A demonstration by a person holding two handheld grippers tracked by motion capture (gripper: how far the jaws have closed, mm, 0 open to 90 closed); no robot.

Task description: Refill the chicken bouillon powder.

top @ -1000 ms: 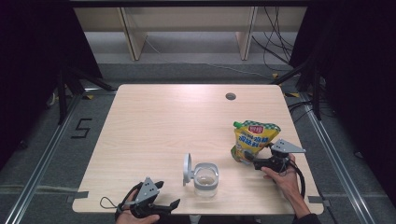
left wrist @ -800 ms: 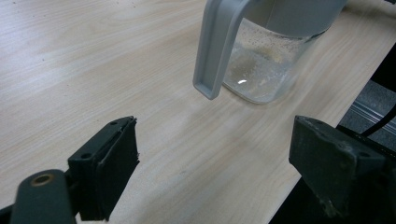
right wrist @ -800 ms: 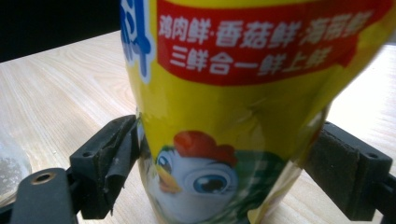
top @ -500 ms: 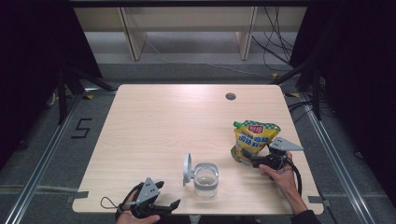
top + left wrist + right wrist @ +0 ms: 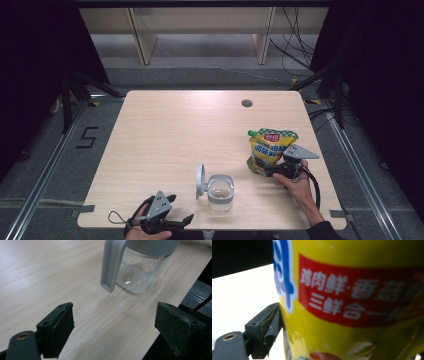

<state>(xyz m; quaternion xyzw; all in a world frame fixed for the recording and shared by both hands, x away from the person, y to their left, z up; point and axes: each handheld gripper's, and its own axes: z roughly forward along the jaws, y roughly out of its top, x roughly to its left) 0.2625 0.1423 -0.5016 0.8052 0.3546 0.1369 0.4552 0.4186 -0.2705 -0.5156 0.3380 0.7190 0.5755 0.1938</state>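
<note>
The yellow plastic seasoning pouch with a green cap (image 5: 270, 150) stands upright near the right edge of the light wooden table (image 5: 165, 130), and the right gripper (image 5: 267, 171), which a second ago sat slightly farther right, has crept in until its jaws clamp the pouch's lower edge; in the right gripper view the pouch (image 5: 352, 302) presses against the one visible jaw (the other is hidden behind it). That suggests the grasp is made and lifting toward the clear glass jar with a grey flip lid (image 5: 218, 190) can begin. The left gripper (image 5: 172, 226) has not moved, jaws spread wide and empty, pointing at the jar (image 5: 140, 267) from the front edge.
</note>
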